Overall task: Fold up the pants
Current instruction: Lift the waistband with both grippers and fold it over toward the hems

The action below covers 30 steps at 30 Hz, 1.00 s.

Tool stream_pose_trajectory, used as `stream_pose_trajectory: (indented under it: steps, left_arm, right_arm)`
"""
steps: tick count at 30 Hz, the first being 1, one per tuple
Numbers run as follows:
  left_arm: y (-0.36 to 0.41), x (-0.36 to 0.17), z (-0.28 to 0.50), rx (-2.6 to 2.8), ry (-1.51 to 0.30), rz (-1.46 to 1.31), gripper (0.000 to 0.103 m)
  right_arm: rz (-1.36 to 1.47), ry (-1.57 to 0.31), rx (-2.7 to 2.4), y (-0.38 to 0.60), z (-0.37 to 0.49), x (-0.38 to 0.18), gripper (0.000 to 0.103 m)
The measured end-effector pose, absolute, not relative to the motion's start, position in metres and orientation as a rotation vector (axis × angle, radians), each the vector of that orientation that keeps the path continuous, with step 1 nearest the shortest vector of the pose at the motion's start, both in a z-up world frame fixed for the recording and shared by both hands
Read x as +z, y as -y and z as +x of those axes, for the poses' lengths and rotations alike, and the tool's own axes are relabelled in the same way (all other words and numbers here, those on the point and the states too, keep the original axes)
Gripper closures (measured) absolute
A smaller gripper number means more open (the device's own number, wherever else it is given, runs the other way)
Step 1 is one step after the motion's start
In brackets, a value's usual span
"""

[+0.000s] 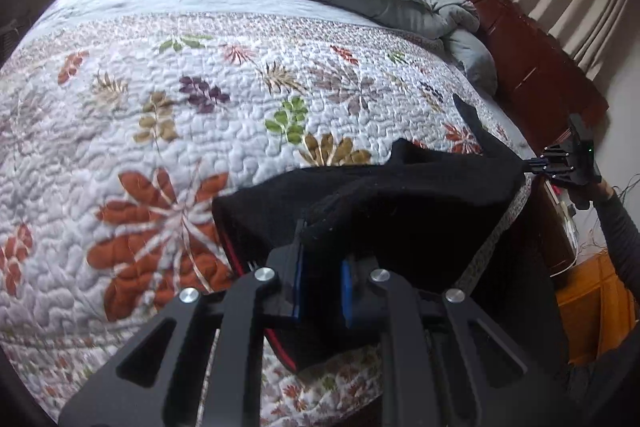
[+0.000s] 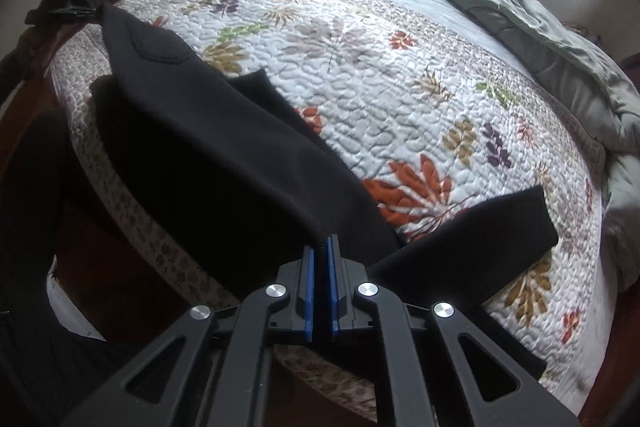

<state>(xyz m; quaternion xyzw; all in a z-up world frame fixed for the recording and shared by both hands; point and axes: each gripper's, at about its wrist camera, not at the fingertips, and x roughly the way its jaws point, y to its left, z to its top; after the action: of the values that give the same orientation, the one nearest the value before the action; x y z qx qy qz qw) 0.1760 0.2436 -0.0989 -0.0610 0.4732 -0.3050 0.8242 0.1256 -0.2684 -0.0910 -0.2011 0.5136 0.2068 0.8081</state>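
Both grippers, left gripper (image 1: 320, 279) and right gripper (image 2: 322, 267), pinch the black pants (image 2: 224, 147) taut above the quilted bedspread (image 2: 400, 75), probably so they fold flat.

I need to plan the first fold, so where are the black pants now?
The black pants hang stretched over the floral quilt's near edge, between the left gripper and the right gripper, both clamped on them.
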Motion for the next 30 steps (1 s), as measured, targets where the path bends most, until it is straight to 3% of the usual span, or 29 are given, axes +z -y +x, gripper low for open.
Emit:
stream_pose_trajectory:
  steps: [10,19,25,30]
  left_arm:
    - [-0.238,-0.153,0.140,-0.629,-1.079,-0.062,0.089]
    - [-0.248,-0.171,0.121,-0.571,-1.127,-0.031,0.088]
    - [-0.260,-0.151,0.091,-0.480,-1.093,0.002,0.077]
    - [-0.236,-0.115,0.063,-0.458,-0.992,0.074,0.063]
  right_arm:
    - [-0.525,-1.129,0.362,0.243,0.084,-0.152,0.097]
    - [-0.591,-1.158,0.338,0.236,0.078,-0.180,0.097]
    - [-0.623,-1.162,0.343,0.235,0.074,-0.186,0.096]
    - [-0.649,-1.168,0.351,0.235,0.072,-0.190,0.093]
